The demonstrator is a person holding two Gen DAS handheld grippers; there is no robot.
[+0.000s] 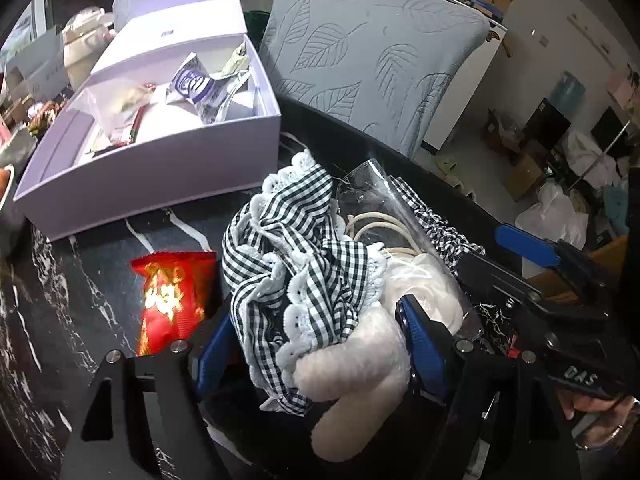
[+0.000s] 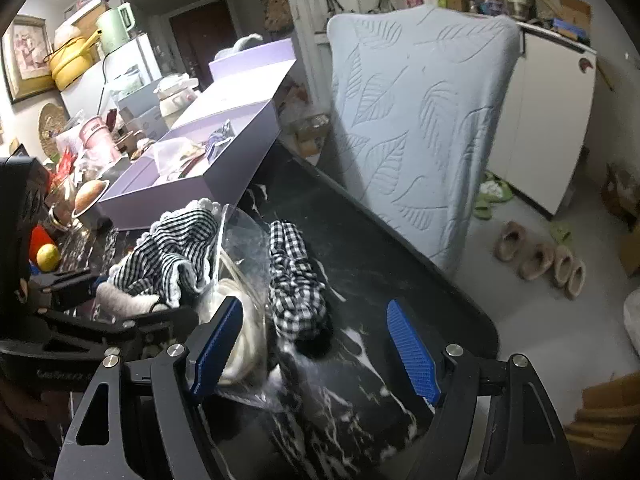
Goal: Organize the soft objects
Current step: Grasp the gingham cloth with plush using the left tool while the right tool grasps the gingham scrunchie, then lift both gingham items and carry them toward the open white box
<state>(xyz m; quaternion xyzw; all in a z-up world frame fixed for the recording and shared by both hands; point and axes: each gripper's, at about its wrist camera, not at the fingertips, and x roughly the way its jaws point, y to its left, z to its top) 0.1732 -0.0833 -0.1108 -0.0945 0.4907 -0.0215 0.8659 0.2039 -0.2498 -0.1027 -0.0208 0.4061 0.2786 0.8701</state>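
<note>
A crumpled black-and-white gingham cloth with white lace trim lies bunched with a white fluffy piece on the black marble table. My left gripper is shut on this bundle, one blue pad against the gingham and the other against the fluff. Behind it sits a clear plastic bag holding pale cords. My right gripper stands open over the table. A gingham strip lies just beyond its fingertips, and its left pad is beside the plastic bag. Nothing is pressed between the right pads.
An open lilac box with packets inside stands at the back left. A red snack packet lies left of the bundle. A chair with a pale blue leaf cover stands at the table's far edge. Slippers lie on the floor.
</note>
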